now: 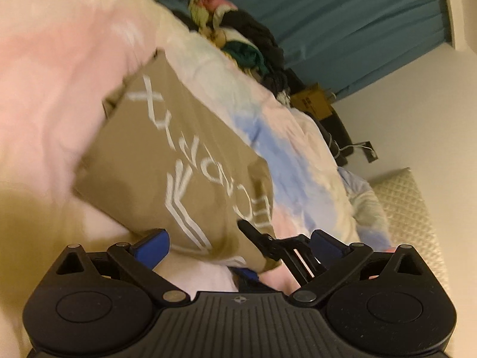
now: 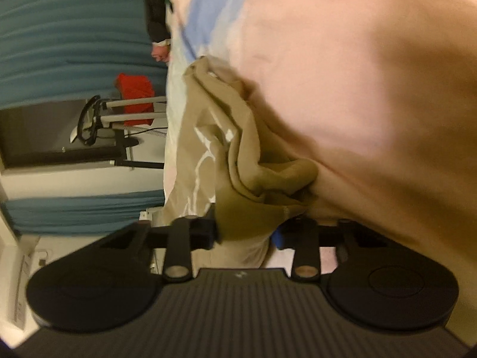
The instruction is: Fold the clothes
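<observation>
The tan printed cotton shirt (image 1: 167, 161) lies half-folded on the pastel bed (image 1: 292, 137); right claw (image 2: 246, 234) pinches its bunched edge, left claw (image 1: 238, 246) gapes wide, empty.

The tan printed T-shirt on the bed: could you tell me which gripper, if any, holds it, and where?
The right gripper pinches a bunched fold of the tan printed T-shirt at its edge. The left gripper is wide open, holding nothing.

Teal curtain (image 1: 372, 15) behind; cardboard box (image 1: 311, 101) by wall; red cloth (image 2: 135, 101) on rack.
</observation>
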Demonstrator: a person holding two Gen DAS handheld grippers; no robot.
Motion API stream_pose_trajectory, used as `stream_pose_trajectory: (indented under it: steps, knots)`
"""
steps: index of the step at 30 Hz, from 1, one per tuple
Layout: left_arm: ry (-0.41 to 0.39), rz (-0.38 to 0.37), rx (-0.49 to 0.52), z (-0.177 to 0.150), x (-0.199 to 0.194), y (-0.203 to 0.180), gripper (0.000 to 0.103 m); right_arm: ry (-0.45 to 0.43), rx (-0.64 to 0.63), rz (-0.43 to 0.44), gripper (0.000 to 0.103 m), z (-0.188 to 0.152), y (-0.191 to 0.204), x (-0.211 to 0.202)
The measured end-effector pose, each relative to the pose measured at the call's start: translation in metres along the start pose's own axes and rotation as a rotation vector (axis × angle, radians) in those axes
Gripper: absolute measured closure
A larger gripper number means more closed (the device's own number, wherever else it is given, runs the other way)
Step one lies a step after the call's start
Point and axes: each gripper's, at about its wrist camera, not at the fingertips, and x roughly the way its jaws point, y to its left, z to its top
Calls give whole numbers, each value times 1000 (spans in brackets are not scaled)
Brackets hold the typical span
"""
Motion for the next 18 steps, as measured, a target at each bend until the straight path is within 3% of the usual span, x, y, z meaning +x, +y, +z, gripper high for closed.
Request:
stream_pose_trajectory:
  steps: [5,9,14,18]
  knots:
    - [50,-84,-106,0,19,18,1,-13,-78,49,79,0,19,-6]
    - [57,-109,-223,5,33,39,2,-32,-116,88,80,-1,26,-16]
    - [-24,-139,-407,11,31,73,11,-52,-120,114,81,4,30,-22]
    - [-85,-119,-491,13,26,89,28,-61,-126,122,81,5,30,-29]
